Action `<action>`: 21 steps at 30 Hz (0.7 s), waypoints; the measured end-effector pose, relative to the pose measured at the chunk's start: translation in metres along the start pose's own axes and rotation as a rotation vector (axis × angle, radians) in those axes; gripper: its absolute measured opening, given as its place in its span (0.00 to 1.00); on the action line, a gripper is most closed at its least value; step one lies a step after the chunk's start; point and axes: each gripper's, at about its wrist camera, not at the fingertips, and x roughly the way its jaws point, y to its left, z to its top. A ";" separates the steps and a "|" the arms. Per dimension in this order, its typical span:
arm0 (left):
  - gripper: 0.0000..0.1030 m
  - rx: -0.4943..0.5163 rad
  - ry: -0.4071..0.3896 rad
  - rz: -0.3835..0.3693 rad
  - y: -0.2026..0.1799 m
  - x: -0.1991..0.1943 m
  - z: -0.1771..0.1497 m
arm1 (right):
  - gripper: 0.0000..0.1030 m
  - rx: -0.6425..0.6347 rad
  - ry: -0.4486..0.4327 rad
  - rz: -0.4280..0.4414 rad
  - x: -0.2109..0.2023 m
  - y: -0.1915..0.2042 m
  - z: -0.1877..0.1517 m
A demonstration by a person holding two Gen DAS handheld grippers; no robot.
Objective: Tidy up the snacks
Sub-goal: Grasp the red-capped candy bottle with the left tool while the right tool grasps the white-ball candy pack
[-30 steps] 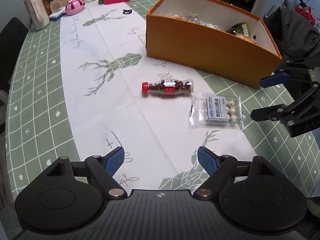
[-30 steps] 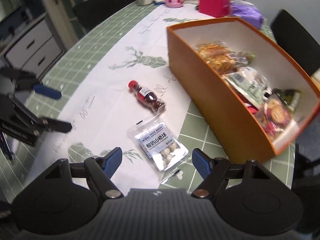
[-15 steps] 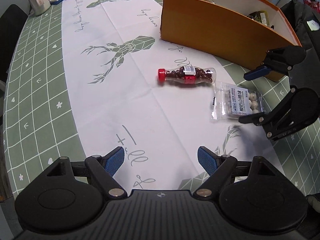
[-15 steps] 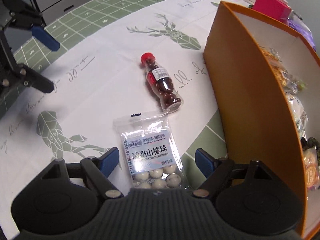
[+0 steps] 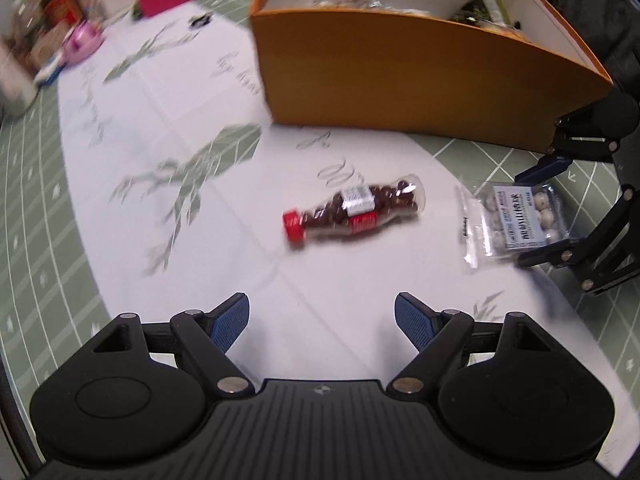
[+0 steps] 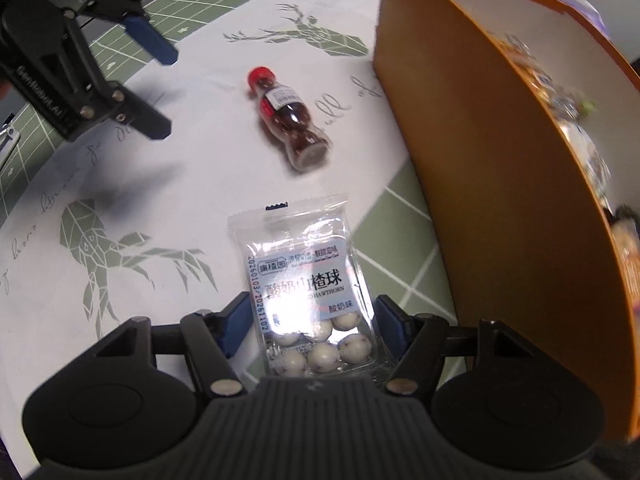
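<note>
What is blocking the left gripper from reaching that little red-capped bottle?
Nothing visible. The left gripper is open, and only bare tablecloth lies between it and the bottle, which lies on its side.

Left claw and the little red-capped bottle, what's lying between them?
Nothing: only bare white tablecloth separates the open left claw from the bottle, seen in the left wrist view.

- Right gripper: jaws apart, straddling the near end of a clear hawthorn-ball packet; pad contact cannot be confirmed.
- Packet lies flat on the white deer-print runner, white balls at its near end.
- Red-capped candy bottle lies on its side farther out, cap pointing away.
- Orange box at right, snacks inside, blurred.
- Left gripper at far left, jaws apart, above the runner.
</note>
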 end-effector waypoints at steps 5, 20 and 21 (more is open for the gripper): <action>0.90 0.206 -0.068 -0.028 -0.012 0.007 0.016 | 0.63 0.053 0.006 -0.019 -0.010 -0.012 -0.022; 0.73 0.406 -0.005 -0.172 -0.016 0.061 0.046 | 0.65 0.123 -0.015 -0.040 -0.021 -0.024 -0.042; 0.68 0.396 -0.018 -0.171 -0.017 0.060 0.044 | 0.65 0.125 -0.015 -0.042 -0.022 -0.024 -0.042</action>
